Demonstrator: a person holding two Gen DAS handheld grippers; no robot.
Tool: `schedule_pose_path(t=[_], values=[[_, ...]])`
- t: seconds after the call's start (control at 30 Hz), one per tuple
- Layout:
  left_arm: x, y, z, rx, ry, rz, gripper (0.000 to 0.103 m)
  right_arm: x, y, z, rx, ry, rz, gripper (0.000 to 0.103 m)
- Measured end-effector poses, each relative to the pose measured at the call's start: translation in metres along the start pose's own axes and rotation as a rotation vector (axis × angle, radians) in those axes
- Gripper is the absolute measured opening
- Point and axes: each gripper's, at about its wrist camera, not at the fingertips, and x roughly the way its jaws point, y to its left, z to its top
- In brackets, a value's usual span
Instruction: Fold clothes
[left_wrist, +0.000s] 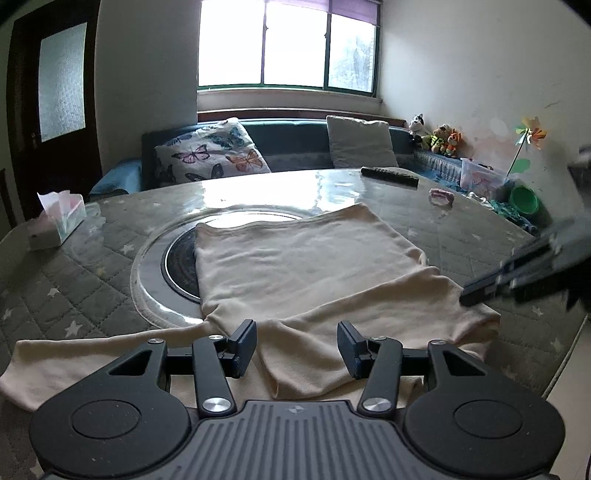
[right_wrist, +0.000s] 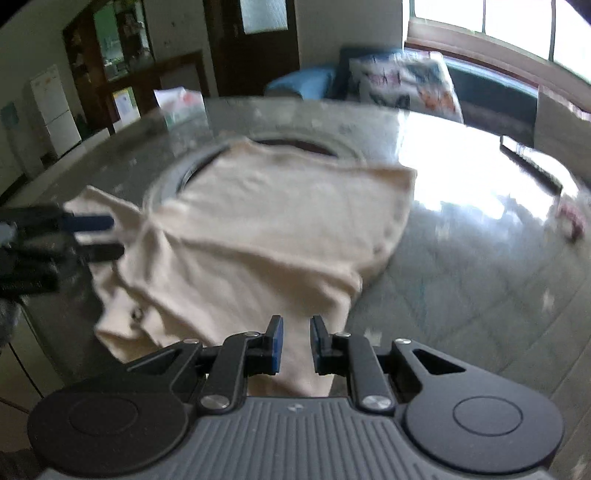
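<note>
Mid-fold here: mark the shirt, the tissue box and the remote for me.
shirt (left_wrist: 295, 258), left wrist view, middle of the flat cream body.
tissue box (left_wrist: 55, 227), left wrist view, its side wall.
remote (left_wrist: 389, 176), left wrist view, middle of its dark top face.

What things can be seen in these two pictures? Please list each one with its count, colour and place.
shirt: 1, cream, spread on table centre
table: 1, grey quilted cover under glass
tissue box: 1, pale, table's left edge
remote control: 1, black, table's far side
cushions: 2, butterfly print and grey, on sofa
plush toys: several, mixed colours, far right corner
left gripper: 1, black, open over shirt's near edge
right gripper: 1, black, open over shirt
</note>
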Motion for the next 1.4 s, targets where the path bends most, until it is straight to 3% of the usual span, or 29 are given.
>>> schedule_pose_path(t=[0.07, 0.17, 0.5, 0.73, 1.2, 1.33, 1.4], values=[[0.007, 0.003, 0.000, -0.009, 0.017, 0.000, 0.050, 0.007, -0.007, -0.009, 0.009, 0.024, 0.000, 0.015], [0.016, 0.006, 0.002, -0.020, 0.039, -0.003, 0.041, 0.005, -0.013, -0.011, 0.027, 0.018, 0.013, 0.015], [0.040, -0.004, 0.009, 0.017, 0.059, -0.047, 0.030, 0.019, -0.014, 0.013, 0.025, -0.076, -0.001, 0.015], [0.053, 0.009, 0.001, 0.009, 0.103, -0.008, 0.021, 0.033, -0.013, 0.012, -0.007, -0.083, -0.064, 0.012], [0.024, 0.042, -0.006, -0.051, 0.067, 0.057, 0.024, 0.032, 0.005, 0.019, -0.059, -0.089, -0.045, 0.016], [0.012, 0.057, -0.008, -0.088, 0.052, 0.099, 0.035, 0.034, 0.031, 0.020, -0.120, -0.081, 0.015, 0.017], [0.006, 0.065, -0.010, -0.105, 0.045, 0.129, 0.046, 0.039, 0.047, 0.021, -0.158, -0.074, 0.044, 0.019]])
